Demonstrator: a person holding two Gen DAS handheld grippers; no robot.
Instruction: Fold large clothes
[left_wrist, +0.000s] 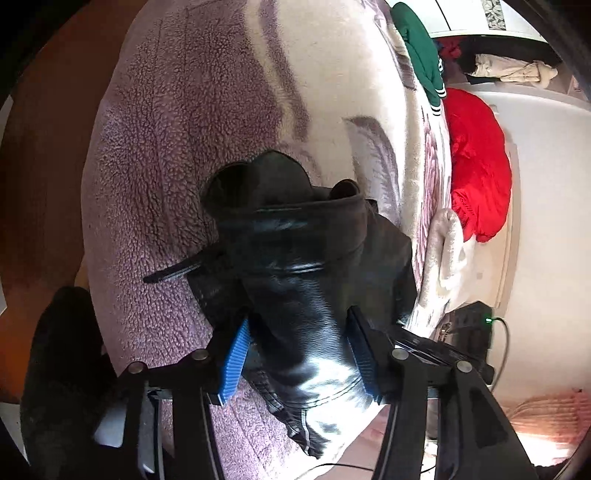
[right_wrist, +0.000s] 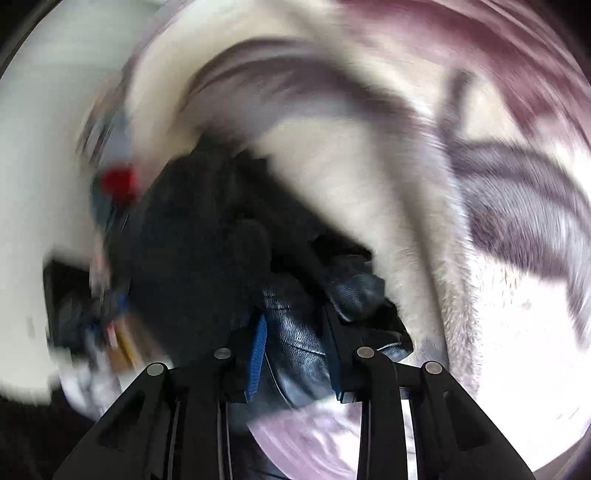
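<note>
A black leather jacket (left_wrist: 295, 258) hangs bunched over a fleecy pink and white blanket (left_wrist: 166, 166). My left gripper (left_wrist: 299, 325) is shut on a thick fold of the jacket, which fills the gap between the blue pads (left_wrist: 234, 362). A zipper strip (left_wrist: 173, 273) sticks out to the left. In the right wrist view my right gripper (right_wrist: 295, 332) is shut on another fold of the jacket (right_wrist: 295, 350). The rest of the jacket (right_wrist: 192, 240) trails up and left. That view is blurred by motion.
A red garment (left_wrist: 476, 162) and a green garment (left_wrist: 421, 51) lie at the blanket's far right edge. A rolled white towel (left_wrist: 447, 254) lies beside the jacket. A black device (left_wrist: 469, 328) with a green light and cable sits lower right. The blanket (right_wrist: 480, 184) fills the right wrist view.
</note>
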